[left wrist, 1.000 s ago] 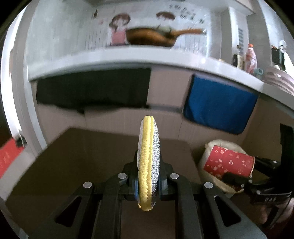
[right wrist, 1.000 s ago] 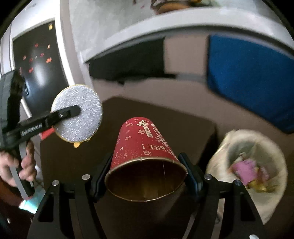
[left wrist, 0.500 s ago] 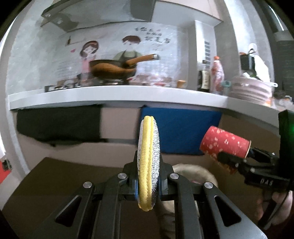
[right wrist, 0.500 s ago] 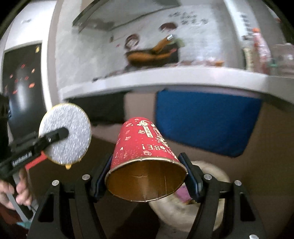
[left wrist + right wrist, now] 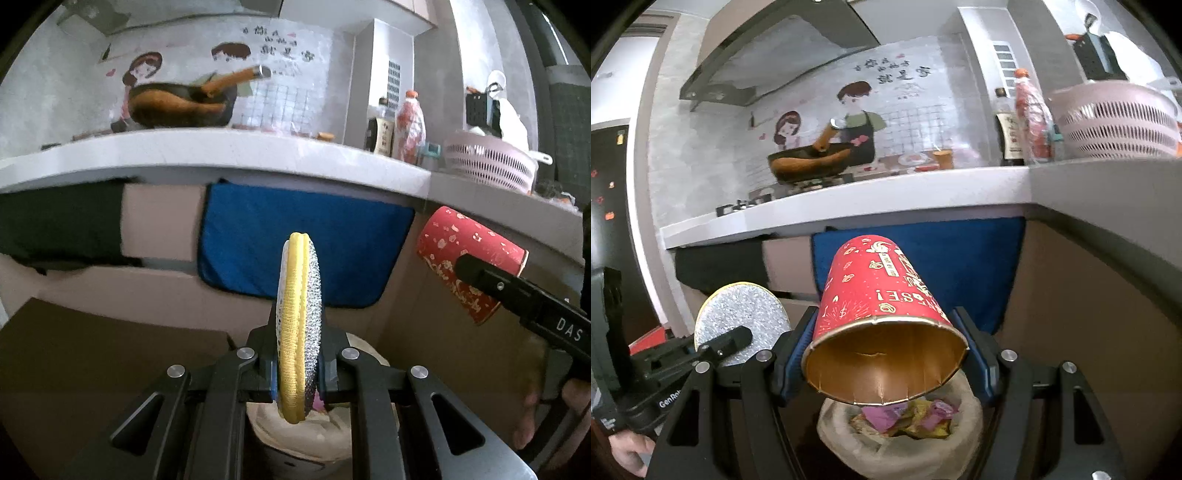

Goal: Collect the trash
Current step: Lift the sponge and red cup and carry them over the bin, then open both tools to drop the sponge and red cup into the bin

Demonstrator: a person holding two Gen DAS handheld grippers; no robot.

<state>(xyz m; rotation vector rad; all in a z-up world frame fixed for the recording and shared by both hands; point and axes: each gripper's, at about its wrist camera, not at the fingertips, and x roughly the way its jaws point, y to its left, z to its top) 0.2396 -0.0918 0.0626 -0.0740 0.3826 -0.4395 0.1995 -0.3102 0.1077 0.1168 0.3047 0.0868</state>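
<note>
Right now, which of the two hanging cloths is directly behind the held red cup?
The blue cloth under the counter edge; the black cloth hangs further left, behind the round silver-and-yellow pad.

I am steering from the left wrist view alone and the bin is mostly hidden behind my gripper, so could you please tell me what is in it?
Observer: The bin holds crumpled pink and yellow wrappers.
Operator: Thank you. Is the cup over it?
Observer: Yes, the cup in the right gripper lies on its side above the bin, its gold inside empty.
Operator: How does my pad look from there?
Observer: The pad in the left gripper shows a round, glittery silver face.
</note>
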